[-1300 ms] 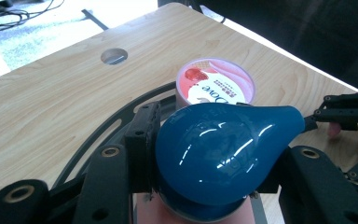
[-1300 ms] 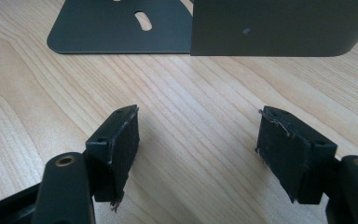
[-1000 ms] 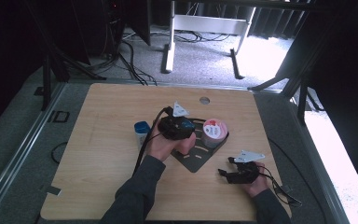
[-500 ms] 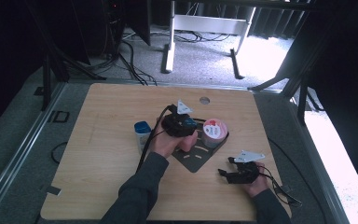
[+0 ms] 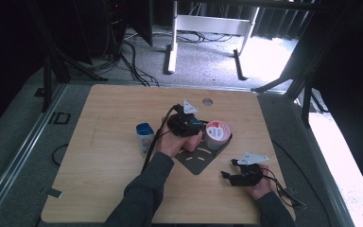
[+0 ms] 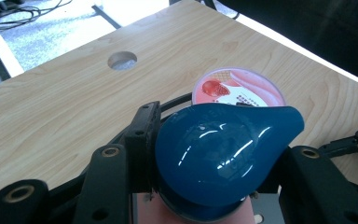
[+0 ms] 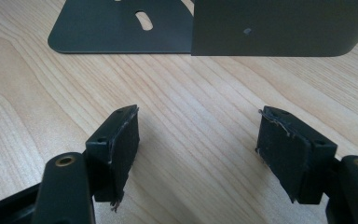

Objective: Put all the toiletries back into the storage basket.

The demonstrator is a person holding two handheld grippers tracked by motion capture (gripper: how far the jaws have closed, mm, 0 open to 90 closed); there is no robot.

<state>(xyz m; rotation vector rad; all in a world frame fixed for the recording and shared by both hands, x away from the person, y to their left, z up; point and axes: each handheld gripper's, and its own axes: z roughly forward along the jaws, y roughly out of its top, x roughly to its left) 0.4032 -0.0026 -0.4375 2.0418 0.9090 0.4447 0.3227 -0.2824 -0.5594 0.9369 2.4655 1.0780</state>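
The cup [image 5: 217,133] stands on the plate [image 5: 200,159], right of the bottle [image 5: 144,136].

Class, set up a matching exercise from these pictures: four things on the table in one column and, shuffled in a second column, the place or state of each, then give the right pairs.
Things
1. blue teardrop-shaped object
2. pink-lidded tub
3. blue-capped white bottle
4. right gripper

Places or states
A. open above bare wood, holding nothing
B. clamped between the left gripper's jaws
C. on the dark metal plate, just beyond the left gripper
D. standing on the table left of the person's left hand

Pairs: 1-B, 2-C, 3-D, 4-A
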